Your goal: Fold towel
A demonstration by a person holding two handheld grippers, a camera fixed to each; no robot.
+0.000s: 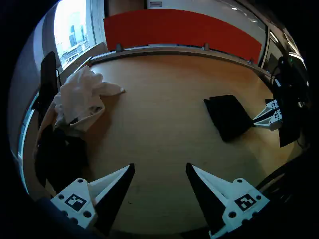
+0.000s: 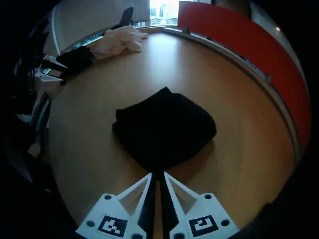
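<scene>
Finishing fold, likely: black towel [image 2: 165,127] lying compact mid table [image 1: 159,119]. Closed right gripper [image 2: 158,175] at its near edge, cloth pinch impossible to tell. Wide-open left gripper [image 1: 159,167] well apart, holding nothing. Next: let go, or bring left in for another fold

The left gripper [image 1: 159,165] is held level, its fingers spread wide apart. The right gripper [image 2: 158,175] points forward, fingers drawn almost together.

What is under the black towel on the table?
The towel lies folded on the wooden table, and bare wood shows all around its edges. The part of the table directly beneath it is covered, so anything there cannot be seen.
</scene>
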